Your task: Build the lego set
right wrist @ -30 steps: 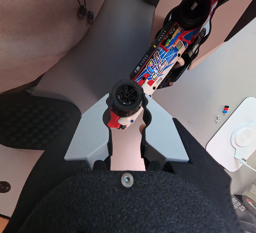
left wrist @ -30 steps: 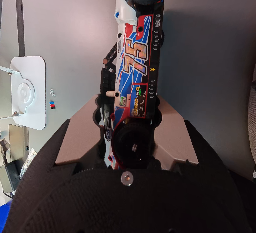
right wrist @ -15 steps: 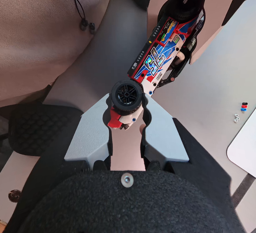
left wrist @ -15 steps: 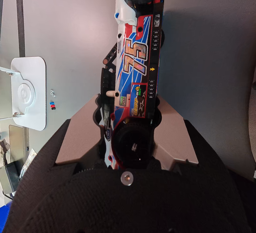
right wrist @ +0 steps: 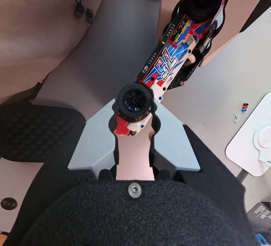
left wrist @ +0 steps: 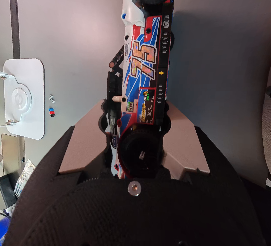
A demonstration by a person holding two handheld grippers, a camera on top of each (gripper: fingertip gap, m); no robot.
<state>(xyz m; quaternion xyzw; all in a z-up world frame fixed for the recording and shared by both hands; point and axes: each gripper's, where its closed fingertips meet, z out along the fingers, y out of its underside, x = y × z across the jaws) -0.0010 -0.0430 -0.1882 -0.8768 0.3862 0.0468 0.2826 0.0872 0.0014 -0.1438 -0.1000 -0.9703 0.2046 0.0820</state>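
Your left claw [left wrist: 134, 116] pinches the toy race car's [left wrist: 145, 70] back end; your right claw [right wrist: 134, 107] pinches its front wheel [right wrist: 134, 100].

A pale grey table [left wrist: 73, 26] fills most of both views, lit softly from above with a pinkish sheen near the upper middle of the left wrist view. A dark strip [left wrist: 14, 16] runs down the far left edge of that view. A white plate [left wrist: 29, 99] with rounded corners lies at the left; it shows again at the right edge of the right wrist view, with a metal bracket [left wrist: 5, 123] screwed to it. Papers [left wrist: 24, 173] lie at the lower left. In the right wrist view, beige cloth [right wrist: 36, 26] with a black cord [right wrist: 82, 9] covers the upper left, and a black textured pad [right wrist: 36, 133] sits at the left.
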